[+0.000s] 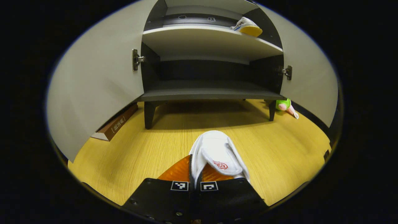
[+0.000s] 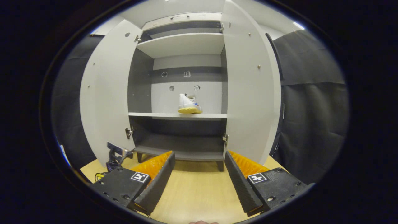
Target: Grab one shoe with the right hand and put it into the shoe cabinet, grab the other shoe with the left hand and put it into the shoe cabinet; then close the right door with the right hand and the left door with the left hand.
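A white shoe (image 1: 217, 154) with a small red mark near its collar sits pinched between the fingers of the left gripper (image 1: 195, 177), its toe pointing ahead toward the shoe cabinet (image 1: 211, 93); the fingers press together on the collar edge of the shoe, which hangs over the wood-grain floor (image 1: 279, 149). Ahead of this gripper the cabinet stands on short dark legs with both pale doors swung wide, the left door (image 1: 96, 84) and the right door (image 1: 311, 77) framing a dark bottom shelf with nothing on it. On the white shelf (image 1: 211, 40) above, toward the right, rests the second shoe (image 1: 247, 26), white with a yellow sole. A brown book (image 1: 116, 124) lies on the floor beyond the left door, and a green and pink toy (image 1: 286, 105) lies by the cabinet's right rear leg. In the right gripper view, the right gripper (image 2: 199, 174) hangs with its fingers spread wide and nothing between them, facing the cabinet from farther back. Straight ahead of it, the yellow-soled shoe stands upright on the middle shelf, toward the right side, against the pale back panel. The higher shelf there is bare. Black cloth hangs at both sides of the cabinet.
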`<state>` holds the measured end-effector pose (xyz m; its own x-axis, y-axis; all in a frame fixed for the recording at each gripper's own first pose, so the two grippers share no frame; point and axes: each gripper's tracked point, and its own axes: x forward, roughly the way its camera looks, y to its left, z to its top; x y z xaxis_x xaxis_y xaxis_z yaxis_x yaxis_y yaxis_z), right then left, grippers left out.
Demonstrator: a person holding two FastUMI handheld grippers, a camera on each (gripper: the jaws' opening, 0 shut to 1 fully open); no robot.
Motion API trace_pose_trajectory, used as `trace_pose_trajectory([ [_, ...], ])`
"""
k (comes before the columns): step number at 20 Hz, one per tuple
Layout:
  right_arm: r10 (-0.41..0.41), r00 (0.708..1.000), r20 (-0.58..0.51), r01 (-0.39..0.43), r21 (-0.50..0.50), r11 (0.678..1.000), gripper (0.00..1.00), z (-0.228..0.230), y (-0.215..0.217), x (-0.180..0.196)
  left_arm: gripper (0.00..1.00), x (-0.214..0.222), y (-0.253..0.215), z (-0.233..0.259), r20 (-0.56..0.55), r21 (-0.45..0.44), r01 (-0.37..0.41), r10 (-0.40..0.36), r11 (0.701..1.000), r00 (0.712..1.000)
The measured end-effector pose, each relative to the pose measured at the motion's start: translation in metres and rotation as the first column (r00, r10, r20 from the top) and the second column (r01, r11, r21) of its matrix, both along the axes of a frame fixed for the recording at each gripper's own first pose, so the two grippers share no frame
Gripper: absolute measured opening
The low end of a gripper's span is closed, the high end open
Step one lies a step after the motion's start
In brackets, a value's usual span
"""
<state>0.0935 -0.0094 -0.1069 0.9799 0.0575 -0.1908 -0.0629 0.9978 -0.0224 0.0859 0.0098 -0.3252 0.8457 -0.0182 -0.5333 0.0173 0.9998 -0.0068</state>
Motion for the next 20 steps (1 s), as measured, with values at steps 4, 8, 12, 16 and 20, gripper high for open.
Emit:
trace_pose_trajectory([
  [4, 0.024, 1.0, 0.017, -0.024, 0.005, 1.0, 1.0, 0.004, 0.009, 0.001, 0.0, -0.021, -0.006, 0.078, 0.115, -0.004, 0.008, -0.007, 1.0, 0.993],
  [8, 0.066, 0.997, 0.027, -0.066, 0.019, 0.998, 1.0, 0.007, 0.023, -0.001, 0.0, -0.012, -0.016, 0.143, 0.169, -0.061, 0.018, -0.008, 0.998, 0.986],
  [12, 0.096, 0.994, 0.045, -0.097, 0.012, 0.995, 1.0, 0.013, 0.033, -0.004, 0.0, 0.036, -0.01, 0.225, 0.308, -0.07, -0.012, 0.033, 0.997, 0.951],
  [16, 0.109, 0.993, 0.054, -0.11, 0.015, 0.994, 1.0, 0.018, 0.036, -0.008, 0.0, 0.101, 0.0, 0.279, 0.344, -0.062, -0.08, 0.096, 0.995, 0.934],
  [20, 0.099, 0.993, 0.058, -0.098, -0.028, 0.995, 1.0, 0.018, 0.028, -0.013, 0.0, 0.179, 0.013, 0.297, 0.296, -0.055, -0.134, 0.144, 0.989, 0.944],
])
